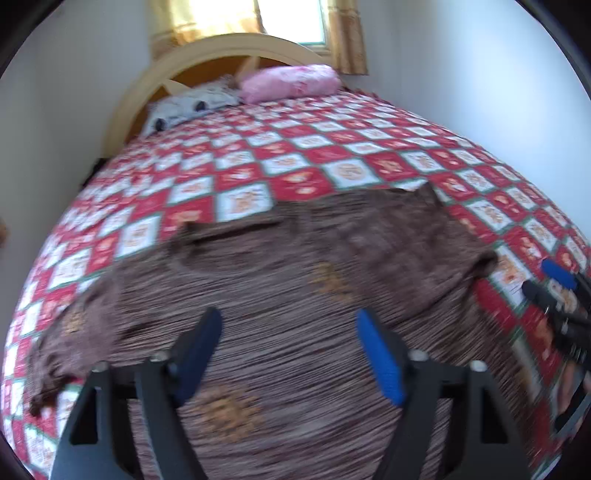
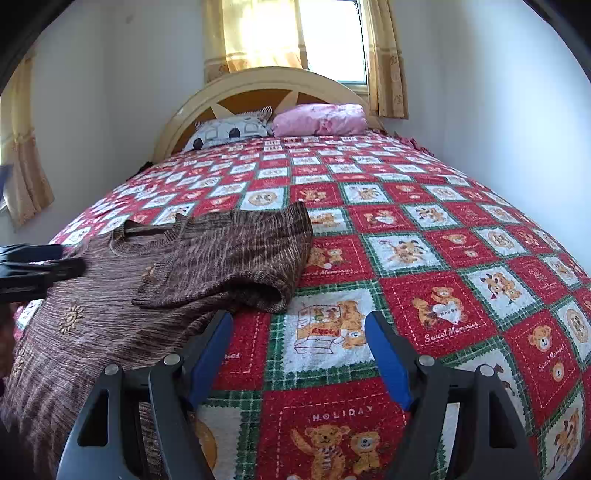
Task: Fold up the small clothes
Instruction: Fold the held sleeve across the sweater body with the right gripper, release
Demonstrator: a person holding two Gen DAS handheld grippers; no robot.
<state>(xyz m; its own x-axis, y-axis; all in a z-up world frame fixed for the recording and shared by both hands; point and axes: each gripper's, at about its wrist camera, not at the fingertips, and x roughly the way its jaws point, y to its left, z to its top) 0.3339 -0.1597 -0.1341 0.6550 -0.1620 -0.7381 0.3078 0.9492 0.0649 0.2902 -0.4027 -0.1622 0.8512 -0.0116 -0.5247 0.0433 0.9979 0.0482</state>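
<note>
My left gripper (image 1: 288, 354) hangs with jaws spread and empty over the brown sweater (image 2: 155, 280), which lies flat on the teddy-bear bedspread (image 2: 424, 258) with one sleeve folded in across its chest. My right gripper (image 2: 299, 354) is equally wide and empty, just beside the sweater's edge, above bare quilt stretching right toward the wall (image 2: 498, 110).

Big bed blanket (image 2: 406, 258) with red and white teddy bear squares, pink pillow (image 2: 321, 120) and white pillow (image 2: 229, 133) at its far end, yellow curtains (image 2: 258, 33) behind.
</note>
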